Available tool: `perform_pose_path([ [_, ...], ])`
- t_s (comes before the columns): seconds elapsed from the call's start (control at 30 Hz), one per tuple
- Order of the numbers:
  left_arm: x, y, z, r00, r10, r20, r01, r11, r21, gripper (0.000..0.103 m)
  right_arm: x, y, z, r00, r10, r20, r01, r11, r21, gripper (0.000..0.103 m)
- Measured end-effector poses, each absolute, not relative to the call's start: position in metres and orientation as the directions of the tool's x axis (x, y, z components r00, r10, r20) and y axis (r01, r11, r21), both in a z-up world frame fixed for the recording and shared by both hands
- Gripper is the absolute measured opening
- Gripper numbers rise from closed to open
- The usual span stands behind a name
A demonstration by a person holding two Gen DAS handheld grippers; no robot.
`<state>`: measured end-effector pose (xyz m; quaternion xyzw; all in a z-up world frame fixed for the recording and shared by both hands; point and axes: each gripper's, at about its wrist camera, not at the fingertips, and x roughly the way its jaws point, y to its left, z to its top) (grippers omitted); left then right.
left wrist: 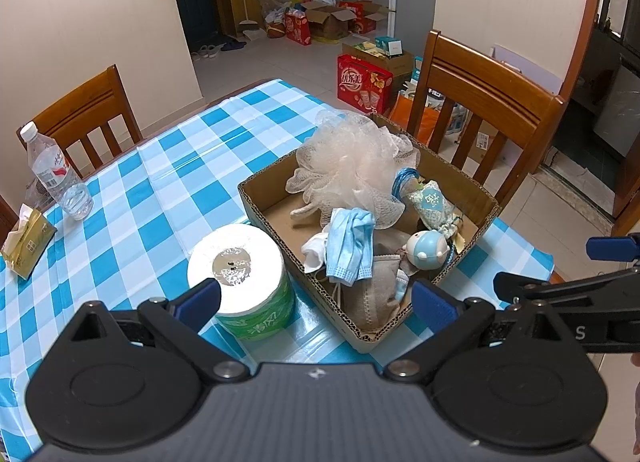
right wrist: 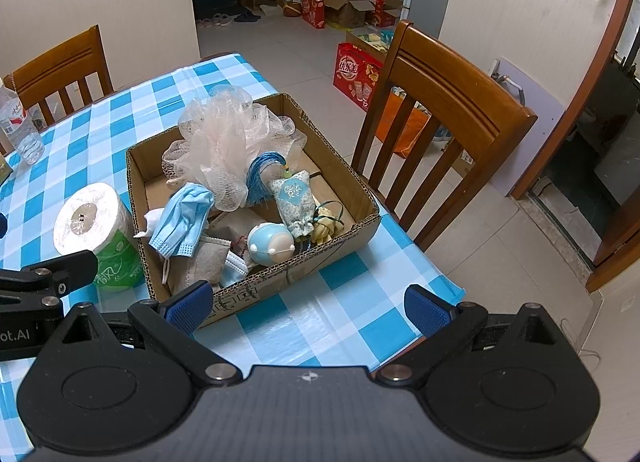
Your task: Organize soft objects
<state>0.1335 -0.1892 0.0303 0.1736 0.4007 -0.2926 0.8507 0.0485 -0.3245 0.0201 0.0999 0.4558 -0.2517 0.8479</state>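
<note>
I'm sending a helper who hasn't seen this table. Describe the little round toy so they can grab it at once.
Find the open cardboard box on the blue checked tablecloth. Look in its near corner, next to the patterned fabric pouch and just right of the blue face mask. The round toy is the only smooth ball: pale blue with a cream face.

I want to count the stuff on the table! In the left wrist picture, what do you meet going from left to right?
Tissue pack → water bottle → toilet paper roll → blue face mask → round blue toy, the last two inside the cardboard box.
</note>
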Motion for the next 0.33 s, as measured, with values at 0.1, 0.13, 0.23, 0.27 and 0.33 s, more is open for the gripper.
perform_pose_path([
  [0.1, 0.1333, -0.1894, 0.0303, 0.507, -0.358, -0.784, 0.637, 0.769, 0.061, 0.101, 0.0489, -0.3244, 0.0202, 0.457, -0.336, -0.824, 0.517, 0.854, -0.060, 0.103],
  [0.13, 0.1331, -0.1894, 0.0305, 0.507, -0.358, -0.784, 0.637, 0.769, 0.061, 0.101, 0.0485, -0.3246, 0.0201, 0.457, -0.336, -0.823, 0.519, 0.853, -0.061, 0.103],
  [0.23, 0.1331, -0.1897, 0.0305, 0.508, -0.358, -0.784, 0.637, 0.769, 0.062, 0.101, 0.0480, -0.3268, 0.0195, 0.457, -0.335, -0.824, 0.518, 0.854, -0.060, 0.103],
  [0.27, 0.1330, -0.1895, 0.0307, 0.507, -0.358, -0.784, 0.637, 0.769, 0.061, 0.101, 0.0481, -0.3266, 0.0194, 0.456, -0.334, -0.825, 0.518, 0.854, -0.059, 0.103],
  [0.33, 0.1331, -0.1899, 0.0301, 0.506, -0.358, -0.785, 0.637, 0.768, 0.060, 0.101, 0.0478, -0.3275, 0.0192, 0.456, -0.335, -0.825, 0.517, 0.854, -0.060, 0.103],
])
